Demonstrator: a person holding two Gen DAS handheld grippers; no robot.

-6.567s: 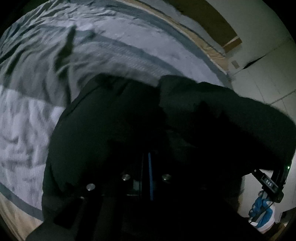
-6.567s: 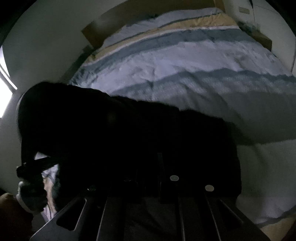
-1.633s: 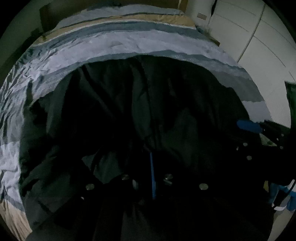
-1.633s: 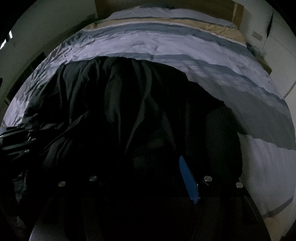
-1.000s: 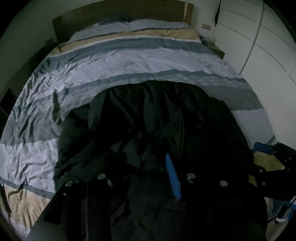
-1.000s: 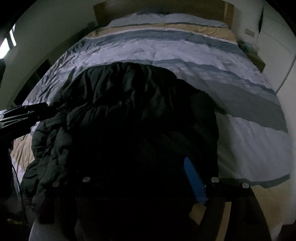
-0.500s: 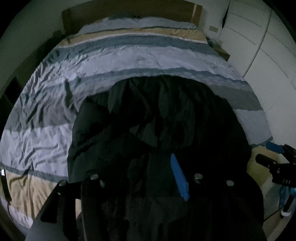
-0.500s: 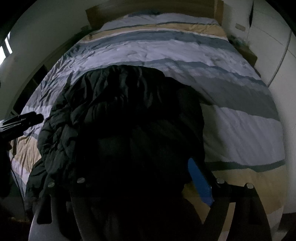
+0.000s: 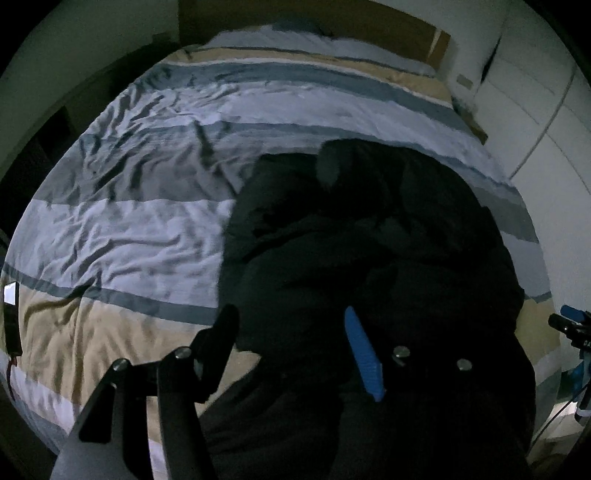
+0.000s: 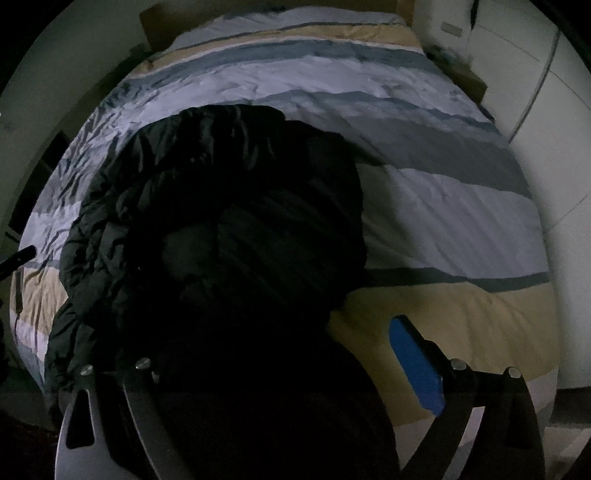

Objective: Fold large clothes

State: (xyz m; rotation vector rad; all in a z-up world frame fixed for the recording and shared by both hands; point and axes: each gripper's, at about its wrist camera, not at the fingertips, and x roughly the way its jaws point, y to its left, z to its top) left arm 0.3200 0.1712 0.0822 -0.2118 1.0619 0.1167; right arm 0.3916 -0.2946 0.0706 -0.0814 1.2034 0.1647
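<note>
A large black puffy jacket (image 9: 369,251) lies bunched on the near half of the striped bed (image 9: 122,229), its lower part hanging over the foot end. It also shows in the right wrist view (image 10: 229,229). My left gripper (image 9: 291,328) is open above the jacket's near left edge, its blue-padded finger (image 9: 362,358) over the cloth and the other over the bedcover. My right gripper (image 10: 277,354) is open above the jacket's near right edge, its blue-padded finger (image 10: 415,369) over the tan stripe. Neither holds anything.
A wooden headboard (image 9: 369,22) stands at the far end. White wardrobe doors (image 9: 546,110) run along the right side. Dark furniture (image 9: 44,140) stands on the left. The right gripper's tip shows at the left wrist view's right edge (image 9: 570,325).
Both grippers have opened, let go of the jacket and pulled back toward the foot of the bed. The left moved left and the right moved right. The jacket now rests bunched on the bed.
</note>
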